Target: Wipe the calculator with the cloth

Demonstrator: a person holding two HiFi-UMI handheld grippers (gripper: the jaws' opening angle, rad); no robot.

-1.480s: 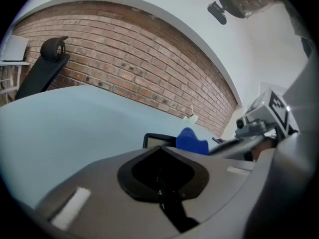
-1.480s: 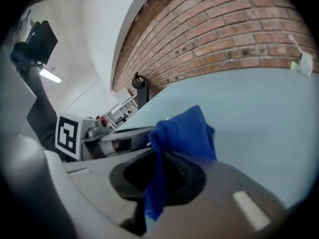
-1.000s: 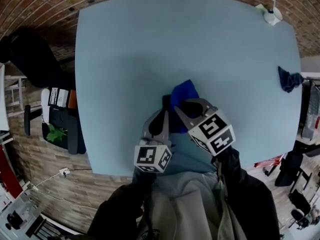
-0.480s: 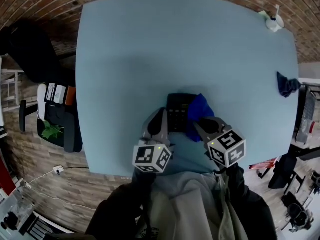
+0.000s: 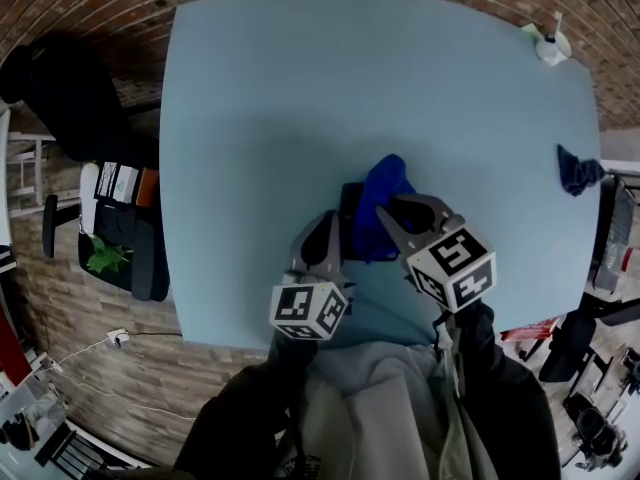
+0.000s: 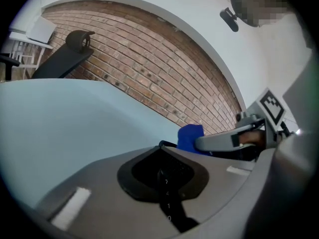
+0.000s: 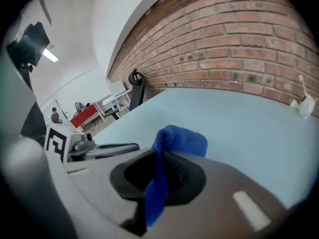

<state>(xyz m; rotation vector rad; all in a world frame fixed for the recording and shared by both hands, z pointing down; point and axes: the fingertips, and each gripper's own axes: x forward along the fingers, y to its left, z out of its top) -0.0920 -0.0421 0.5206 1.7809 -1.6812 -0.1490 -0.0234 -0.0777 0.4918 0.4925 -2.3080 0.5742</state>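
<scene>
Cloth (image 5: 383,208) back left — blue table (image 5: 300,118).

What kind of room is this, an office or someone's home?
Probably an office or workshop rather than a home: a bare brick wall, one large light-blue table, a black chair beside it, and more desks further back.
</scene>
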